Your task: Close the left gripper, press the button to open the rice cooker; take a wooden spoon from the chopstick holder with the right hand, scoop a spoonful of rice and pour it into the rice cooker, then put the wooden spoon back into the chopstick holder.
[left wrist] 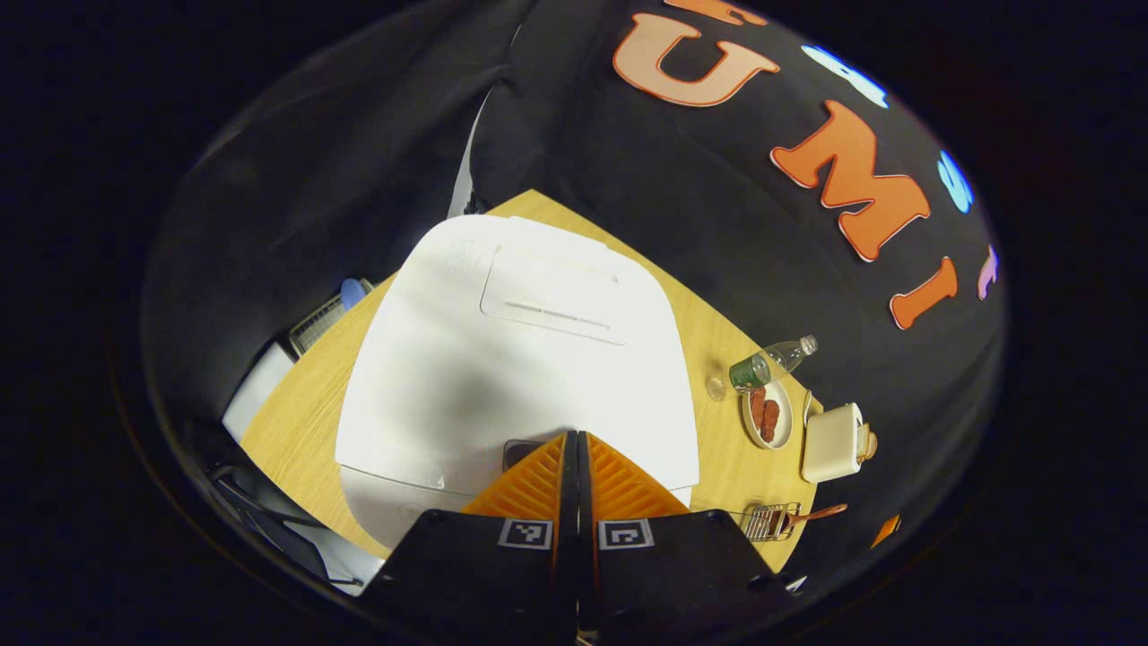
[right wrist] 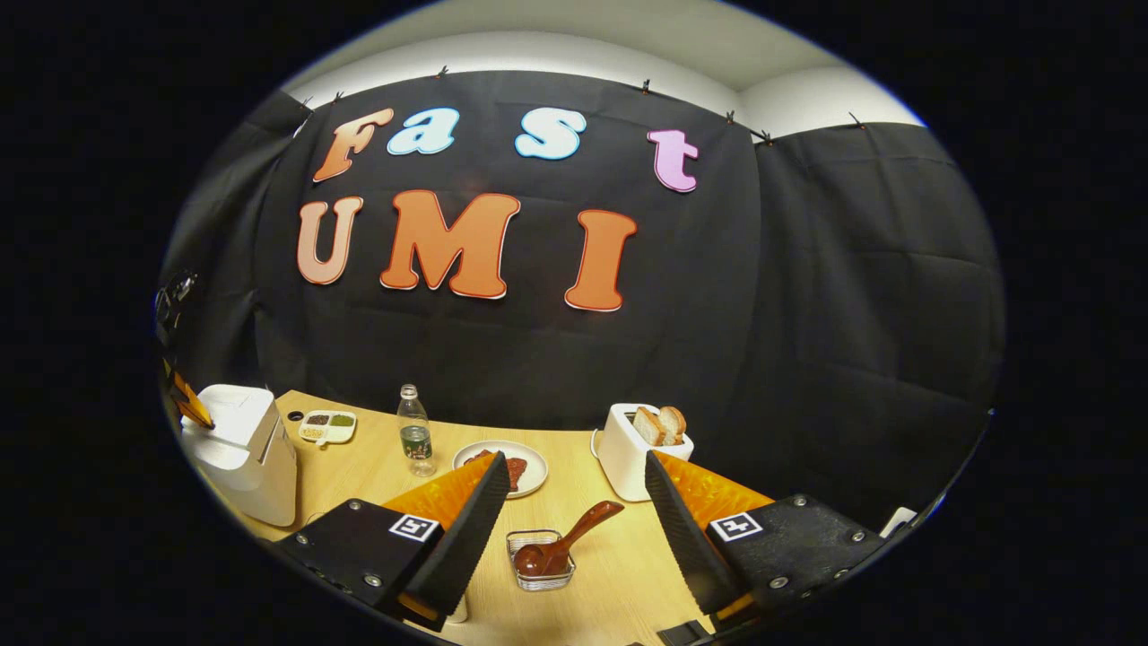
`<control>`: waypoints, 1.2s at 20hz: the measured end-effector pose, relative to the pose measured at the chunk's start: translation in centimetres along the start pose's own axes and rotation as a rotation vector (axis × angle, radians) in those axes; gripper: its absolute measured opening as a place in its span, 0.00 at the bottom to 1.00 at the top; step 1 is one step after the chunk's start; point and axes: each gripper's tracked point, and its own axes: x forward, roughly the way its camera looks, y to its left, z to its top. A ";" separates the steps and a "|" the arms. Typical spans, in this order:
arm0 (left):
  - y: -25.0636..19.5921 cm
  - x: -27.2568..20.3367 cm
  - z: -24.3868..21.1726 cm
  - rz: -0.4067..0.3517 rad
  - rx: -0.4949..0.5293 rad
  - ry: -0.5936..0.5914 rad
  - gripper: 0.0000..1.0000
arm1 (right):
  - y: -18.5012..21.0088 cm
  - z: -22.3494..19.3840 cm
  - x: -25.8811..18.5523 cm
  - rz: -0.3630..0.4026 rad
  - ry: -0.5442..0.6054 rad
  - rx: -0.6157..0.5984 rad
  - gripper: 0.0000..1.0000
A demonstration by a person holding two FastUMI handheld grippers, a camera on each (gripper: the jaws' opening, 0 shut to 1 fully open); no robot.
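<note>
- The left tool (left wrist: 576, 441) has its two fingers pressed together with nothing between them. Its tips are at the front edge of the rice cooker (left wrist: 502, 359), right by a small dark button (left wrist: 520, 451). I cannot tell if the tips touch the button.
- The rice cooker is white and its lid is down. It sits near the left end of the bench (left wrist: 717, 341).
- The right tool (right wrist: 574, 511) is wide open and holds nothing. It hangs above the bench, apart from everything.
- Between its fingers is the wire chopstick holder (right wrist: 541, 561), well to the right of the rice cooker.
- The wooden spoon (right wrist: 563, 543) lies in the holder. Its bowl is down in the basket, and its handle leans up and to the right, over the rim.
- There is open bench around the holder.
- Behind the holder are a plate (right wrist: 502, 467) of food and a white toaster (right wrist: 628, 453) with bread. A bottle (right wrist: 414, 440) stands between the plate and the rice cooker.
- A small dish (right wrist: 328, 426) with sections sits just right of the rice cooker.
</note>
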 end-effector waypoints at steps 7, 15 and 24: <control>1.0 -6.2 8.1 0.156 0.105 -0.470 0.05 | -0.2 -3.1 1.6 0.025 0.100 0.091 0.94; -3.3 -12.1 8.8 0.147 0.267 -0.685 0.06 | -0.6 -7.3 4.3 0.069 0.230 0.115 0.94; -4.0 -15.3 4.0 0.213 0.345 -0.691 0.87 | 0.0 -13.6 8.9 0.131 0.409 0.207 0.94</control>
